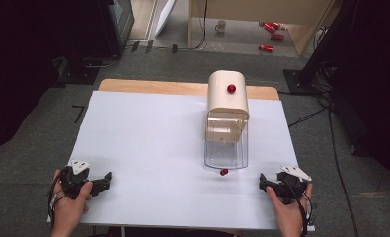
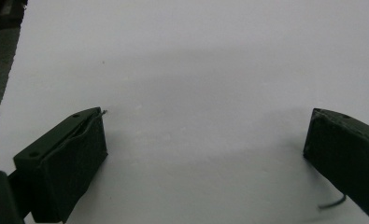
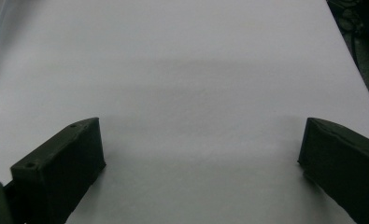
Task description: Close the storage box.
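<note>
The left gripper [image 1: 105, 178] rests at the near left corner of the white table [image 1: 148, 143], jaws spread wide with nothing between them (bare tabletop shows there). The right gripper [image 1: 262, 181] sits at the near right corner, equally wide and empty. Between them, nearer the right one, stands one clear container [image 1: 226, 148] with a cream lid [image 1: 227, 96]. Two red balls: one [image 1: 231, 89] on the lid, one [image 1: 224, 172] on the table just before the container.

White plain sheet [image 1: 158, 148] over tan wooden table [image 1: 133, 86]. Cream box [image 1: 227, 96] with red knob [image 1: 231, 89], clear front bin [image 1: 225, 150], small red knob [image 1: 224, 172] below. Black left gripper [image 1: 106, 177], black right gripper [image 1: 262, 181], grey plates on top. Grey carpet [image 1: 34, 148]; red cans [image 1: 271, 34] beyond.
</note>
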Action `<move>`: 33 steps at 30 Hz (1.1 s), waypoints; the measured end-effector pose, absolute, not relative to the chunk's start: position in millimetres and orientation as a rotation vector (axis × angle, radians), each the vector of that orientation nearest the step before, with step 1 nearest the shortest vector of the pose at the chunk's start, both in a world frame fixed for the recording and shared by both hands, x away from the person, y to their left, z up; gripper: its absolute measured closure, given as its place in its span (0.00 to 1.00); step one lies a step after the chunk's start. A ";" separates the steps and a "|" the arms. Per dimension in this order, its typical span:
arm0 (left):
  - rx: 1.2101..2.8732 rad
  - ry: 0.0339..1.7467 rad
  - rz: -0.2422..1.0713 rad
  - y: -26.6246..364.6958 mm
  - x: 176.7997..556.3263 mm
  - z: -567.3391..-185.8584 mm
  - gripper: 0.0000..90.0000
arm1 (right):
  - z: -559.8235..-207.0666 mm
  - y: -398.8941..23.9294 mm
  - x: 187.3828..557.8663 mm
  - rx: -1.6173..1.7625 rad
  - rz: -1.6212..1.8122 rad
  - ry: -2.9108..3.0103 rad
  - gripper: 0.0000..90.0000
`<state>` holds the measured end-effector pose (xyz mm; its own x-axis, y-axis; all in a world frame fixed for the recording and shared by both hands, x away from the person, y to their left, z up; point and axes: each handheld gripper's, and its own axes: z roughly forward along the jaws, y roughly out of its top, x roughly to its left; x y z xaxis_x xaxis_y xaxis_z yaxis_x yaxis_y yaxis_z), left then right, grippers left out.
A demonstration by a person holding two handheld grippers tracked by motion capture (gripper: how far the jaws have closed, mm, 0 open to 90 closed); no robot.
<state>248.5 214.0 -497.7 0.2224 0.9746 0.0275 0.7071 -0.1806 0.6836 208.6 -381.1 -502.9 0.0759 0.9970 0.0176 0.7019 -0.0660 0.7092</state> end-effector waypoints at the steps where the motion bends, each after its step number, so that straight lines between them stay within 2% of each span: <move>1: 1.958 1.545 0.641 214.0 248.6 -497.7 0.00 | -501.7 -380.3 207.4 1.822 0.710 1.680 0.04; 2: 1.958 1.545 0.641 214.0 248.6 -497.7 0.00 | -501.7 -380.3 207.4 1.822 0.710 1.680 0.04; 3: 1.959 1.544 0.642 214.0 248.7 -497.8 0.00 | -499.4 -377.3 204.8 1.799 0.693 1.664 0.10; 22: 1.960 1.544 0.641 214.1 248.8 -497.8 0.00 | -474.5 -337.5 185.3 1.731 0.903 1.767 0.10; 24: 1.960 1.544 0.640 214.1 248.8 -497.8 0.00 | -470.2 -329.5 182.5 1.708 0.928 1.780 0.17; 29: 1.962 1.543 0.640 214.2 248.9 -497.7 0.00 | -464.6 -320.1 179.1 1.681 0.984 1.799 0.18; 33: 1.960 1.543 0.640 214.1 248.9 -497.8 0.00 | -458.7 -307.7 175.0 1.657 1.047 1.823 0.25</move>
